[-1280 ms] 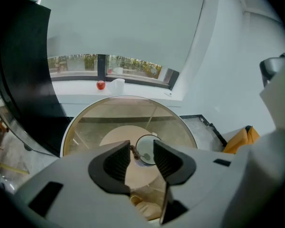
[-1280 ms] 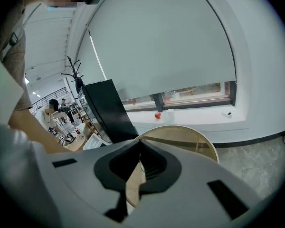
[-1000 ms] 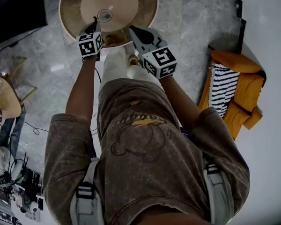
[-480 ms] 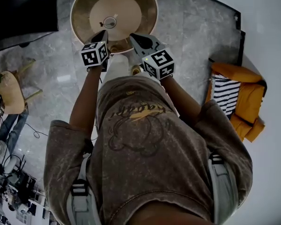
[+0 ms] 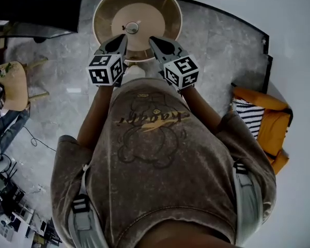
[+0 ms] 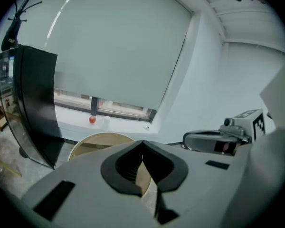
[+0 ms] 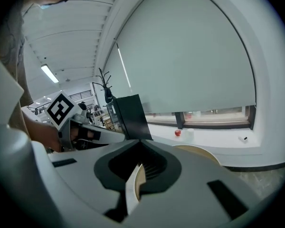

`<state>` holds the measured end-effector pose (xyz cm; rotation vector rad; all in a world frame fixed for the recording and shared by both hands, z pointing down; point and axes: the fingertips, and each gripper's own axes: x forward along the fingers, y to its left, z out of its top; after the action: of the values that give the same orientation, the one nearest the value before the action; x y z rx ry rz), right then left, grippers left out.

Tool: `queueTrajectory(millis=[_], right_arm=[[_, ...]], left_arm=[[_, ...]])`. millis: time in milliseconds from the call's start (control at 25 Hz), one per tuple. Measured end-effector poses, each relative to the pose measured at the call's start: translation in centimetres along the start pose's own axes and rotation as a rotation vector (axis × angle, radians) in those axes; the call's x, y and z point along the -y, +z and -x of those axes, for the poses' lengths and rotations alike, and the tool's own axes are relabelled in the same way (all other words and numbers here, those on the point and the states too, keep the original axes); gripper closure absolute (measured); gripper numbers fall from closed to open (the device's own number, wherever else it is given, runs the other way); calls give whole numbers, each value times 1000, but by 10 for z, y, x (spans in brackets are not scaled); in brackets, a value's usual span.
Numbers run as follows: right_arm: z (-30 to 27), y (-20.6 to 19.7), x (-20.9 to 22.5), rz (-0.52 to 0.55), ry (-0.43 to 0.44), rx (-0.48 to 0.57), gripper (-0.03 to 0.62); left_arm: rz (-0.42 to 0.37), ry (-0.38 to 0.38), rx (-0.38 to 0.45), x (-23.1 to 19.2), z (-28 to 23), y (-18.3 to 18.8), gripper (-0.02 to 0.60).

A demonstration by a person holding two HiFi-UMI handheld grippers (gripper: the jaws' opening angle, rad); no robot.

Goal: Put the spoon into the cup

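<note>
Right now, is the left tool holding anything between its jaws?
No: in its own view the left tool has its jaws shut tip to tip, with nothing between them.

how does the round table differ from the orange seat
The round table is pale tan and circular; the orange seat is bright orange and blocky. The round table holds a small cup at its centre; the orange seat holds a black-and-white striped cushion. The round table is at the top of the head view, the orange seat at its right edge. Both stand on the grey floor.
</note>
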<state>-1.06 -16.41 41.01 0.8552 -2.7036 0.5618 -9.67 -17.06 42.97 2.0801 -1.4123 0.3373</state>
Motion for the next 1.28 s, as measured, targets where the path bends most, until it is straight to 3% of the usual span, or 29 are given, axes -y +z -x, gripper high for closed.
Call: queueTrajectory(millis=[200,320,560,1280], right_arm=[[15,17,-11,0,21,39,576],[24,22,-12,-1,20,56,576],[32,29,-18,4,16,74,576],[34,37,-28,24,24,97,576]], left_arm=[[1,-6,98,20,34,21,563],[-37,-1,149,32,47,28,563],[-66,-21,208,46,60,34,563],[-92,2,226,49,73,26,563]])
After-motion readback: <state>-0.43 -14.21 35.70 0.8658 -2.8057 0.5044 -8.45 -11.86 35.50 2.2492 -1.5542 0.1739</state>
